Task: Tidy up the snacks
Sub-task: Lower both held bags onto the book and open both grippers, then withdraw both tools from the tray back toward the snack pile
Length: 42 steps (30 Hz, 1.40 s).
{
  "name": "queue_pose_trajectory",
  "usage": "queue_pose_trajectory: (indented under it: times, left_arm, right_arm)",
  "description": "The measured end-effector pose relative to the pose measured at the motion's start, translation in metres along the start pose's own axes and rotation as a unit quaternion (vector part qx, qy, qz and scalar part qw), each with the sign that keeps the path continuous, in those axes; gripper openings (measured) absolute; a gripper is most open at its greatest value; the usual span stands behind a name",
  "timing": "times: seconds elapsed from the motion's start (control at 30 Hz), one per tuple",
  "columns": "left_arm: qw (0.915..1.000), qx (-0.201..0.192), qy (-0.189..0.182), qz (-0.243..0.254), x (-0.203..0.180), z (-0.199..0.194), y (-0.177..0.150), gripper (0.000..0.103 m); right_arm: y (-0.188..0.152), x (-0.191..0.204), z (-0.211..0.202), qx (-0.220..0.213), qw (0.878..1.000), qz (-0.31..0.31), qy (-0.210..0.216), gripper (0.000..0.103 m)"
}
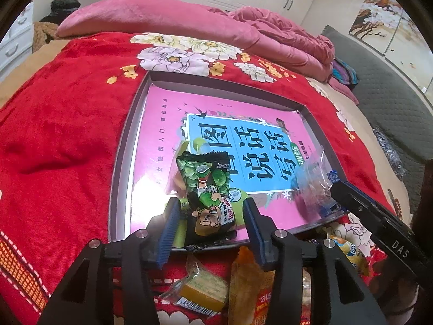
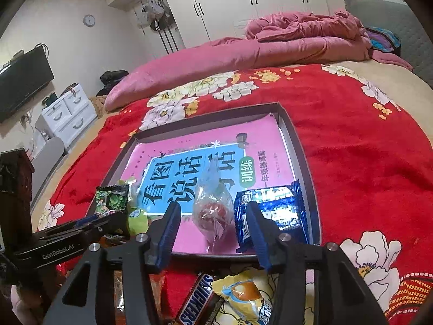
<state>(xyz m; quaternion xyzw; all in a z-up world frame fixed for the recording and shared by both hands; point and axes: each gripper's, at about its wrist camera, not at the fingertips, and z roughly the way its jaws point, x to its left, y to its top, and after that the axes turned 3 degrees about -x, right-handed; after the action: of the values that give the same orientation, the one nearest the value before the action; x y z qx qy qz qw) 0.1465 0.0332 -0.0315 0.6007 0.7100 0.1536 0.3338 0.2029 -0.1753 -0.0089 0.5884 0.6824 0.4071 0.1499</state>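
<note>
A shallow dark-rimmed tray (image 1: 127, 146) lined with a pink and blue book cover lies on the red floral blanket. A green pea snack packet (image 1: 208, 189) rests on its near edge, between the fingers of my left gripper (image 1: 211, 203); the pads stand clear of it, so the gripper is open. In the right wrist view, a clear-wrapped red candy (image 2: 213, 214) lies in the tray (image 2: 297, 146) between the fingers of my open right gripper (image 2: 213, 207), untouched. A blue packet (image 2: 273, 211) lies just right of it.
Loose snacks lie on the blanket before the tray: a yellow cake packet (image 1: 203, 289), an orange packet (image 1: 246, 284), a Snickers bar (image 2: 197, 306) and a yellow packet (image 2: 243, 295). A pink duvet (image 2: 270, 46) is heaped behind. White drawers (image 2: 67, 113) stand at the left.
</note>
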Motion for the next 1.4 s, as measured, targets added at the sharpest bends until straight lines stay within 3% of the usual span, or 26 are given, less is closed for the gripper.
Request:
queue_pose_trajectory:
  times: [0.53,0.67,1.4]
  left_arm:
    - [0.9998,-0.011,0.018,0.006,0.003,-0.009,0.001,0.065]
    - [0.9997,-0.017,0.017,0.002,0.006,-0.014,0.001,0.073]
    - [0.9988,-0.045,0.016,0.007,0.007,-0.041,-0.003,0.079]
  right_arm:
    - [0.002,-0.001,-0.006,-0.011,1.000,0.001,-0.002,0.055]
    - [0.003,-0.002,-0.008,-0.014,1.000,0.003,0.000,0.057]
    - [0.000,0.001,-0.029,-0.036,0.999,-0.003,0.009,0.065]
